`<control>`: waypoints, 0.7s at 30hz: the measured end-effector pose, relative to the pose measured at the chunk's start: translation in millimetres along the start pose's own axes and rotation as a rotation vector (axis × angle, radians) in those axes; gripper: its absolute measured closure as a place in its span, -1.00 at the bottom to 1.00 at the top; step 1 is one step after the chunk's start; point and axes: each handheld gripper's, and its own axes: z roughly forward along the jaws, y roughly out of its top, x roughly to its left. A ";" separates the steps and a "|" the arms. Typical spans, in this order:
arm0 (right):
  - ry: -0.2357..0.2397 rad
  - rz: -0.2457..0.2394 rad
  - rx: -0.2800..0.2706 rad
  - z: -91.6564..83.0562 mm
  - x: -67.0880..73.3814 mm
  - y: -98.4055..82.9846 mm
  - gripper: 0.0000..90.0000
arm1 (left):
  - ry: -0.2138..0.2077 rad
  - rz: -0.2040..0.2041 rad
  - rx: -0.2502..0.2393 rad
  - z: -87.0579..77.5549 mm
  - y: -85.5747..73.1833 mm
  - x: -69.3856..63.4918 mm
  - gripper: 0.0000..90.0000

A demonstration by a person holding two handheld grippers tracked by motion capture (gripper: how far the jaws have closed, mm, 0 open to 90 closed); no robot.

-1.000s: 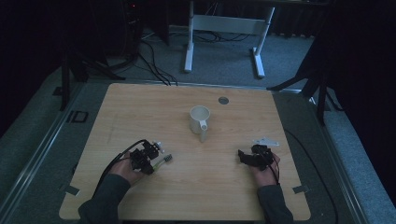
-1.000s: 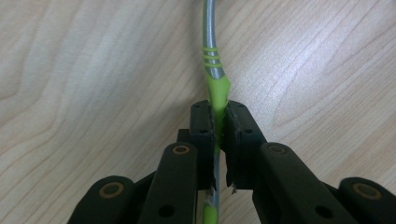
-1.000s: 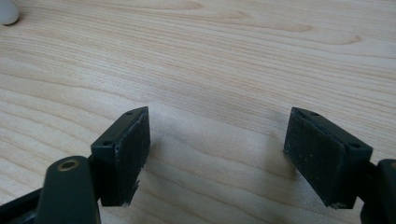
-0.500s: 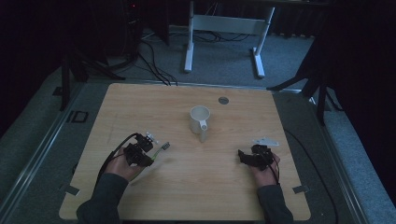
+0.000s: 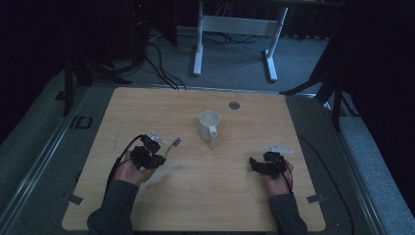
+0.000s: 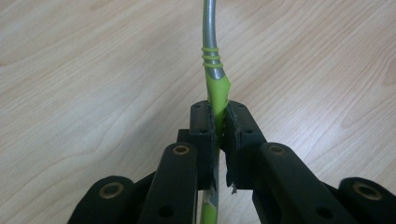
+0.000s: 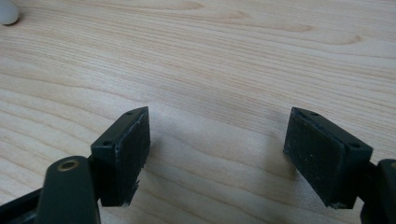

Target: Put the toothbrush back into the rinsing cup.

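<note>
A brush [image 5: 170, 147] with a green and grey handle [image 6: 215, 79] points from my left gripper [image 5: 152, 155] toward the table's far side, its dark head toward the white mug [image 5: 209, 126]. In the left gripper view my left gripper [image 6: 219, 109] is shut on the green part of the handle, above the wooden table top. My right gripper [image 5: 255, 164] rests low at the right front. Its jaws stand wide open in the right gripper view [image 7: 217, 126], with bare wood between them.
The mug stands upright at the middle of the wooden table [image 5: 205, 196], its handle toward the front. A small round disc [image 5: 234, 105] is set in the table behind it. White table legs [image 5: 198, 44] and cables lie on the floor beyond.
The left gripper has swung the brush so its head moved farther from the front edge. The right gripper has stayed put.
</note>
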 end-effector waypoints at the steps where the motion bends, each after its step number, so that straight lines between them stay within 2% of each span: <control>1: 0.000 0.000 0.000 0.0 0.0 0.0 -0.50 | 0.000 -0.003 -0.008 -0.1 0.3 -0.2 0.84; 8: -0.001 0.000 0.000 0.0 0.1 0.0 -0.50 | -0.007 -0.016 -0.065 -1.6 2.6 0.5 0.84; 21: -0.001 -0.001 0.000 0.0 0.1 0.0 -0.50 | -0.018 -0.028 -0.143 -6.6 2.8 2.1 0.83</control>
